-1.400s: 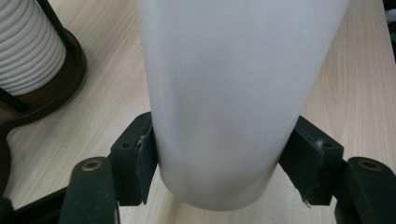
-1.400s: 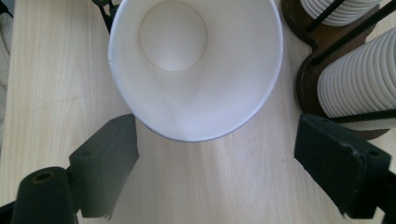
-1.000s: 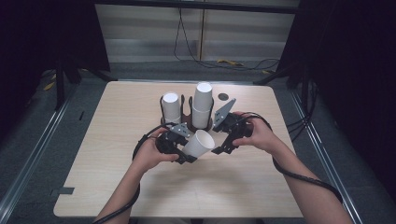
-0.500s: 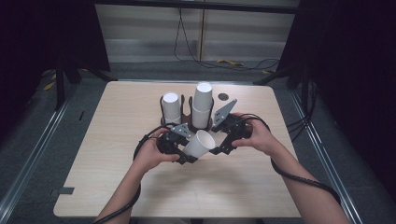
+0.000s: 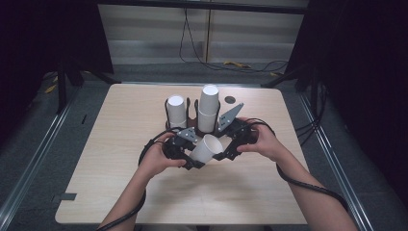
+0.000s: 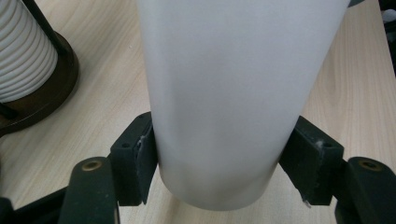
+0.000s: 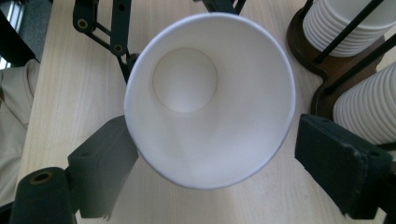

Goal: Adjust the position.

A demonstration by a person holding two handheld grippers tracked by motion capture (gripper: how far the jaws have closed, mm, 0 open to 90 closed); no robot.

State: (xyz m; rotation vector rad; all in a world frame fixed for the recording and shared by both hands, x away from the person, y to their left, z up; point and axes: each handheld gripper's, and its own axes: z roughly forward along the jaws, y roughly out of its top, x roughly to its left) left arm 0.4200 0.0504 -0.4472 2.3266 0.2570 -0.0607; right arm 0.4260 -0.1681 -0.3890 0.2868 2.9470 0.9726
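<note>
A single white paper cup (image 5: 206, 148) lies tilted on its side in mid-air above the middle of the pale wooden table (image 5: 120, 192), its open mouth turned toward the person's right. The left gripper (image 6: 219, 163) pinches it near the closed base: in the left gripper view both black pads (image 6: 140, 158) press against the cup wall, one on each side. The right gripper (image 7: 205, 172) faces the cup's mouth, its jaws spread on either side of the rim. The pad at the left of that view looks to be touching the cup wall, while the other stands clear of it, so I judge that it is not gripping.

The step in hand looks like a hand-over or a steadying of the cup between the two tools. To do it well, the right gripper should close slowly and lightly just below the rim, where thin paper creases least under even pressure. The left gripper should keep its pinch until the right pads bear on both sides, then open.

Toward the far edge of the table stands a dark round-based wire rack (image 5: 192, 130) holding two stacks of white ribbed paper cups (image 5: 209, 109). The freed cup should be kept clear of the rack's upright wires.
</note>
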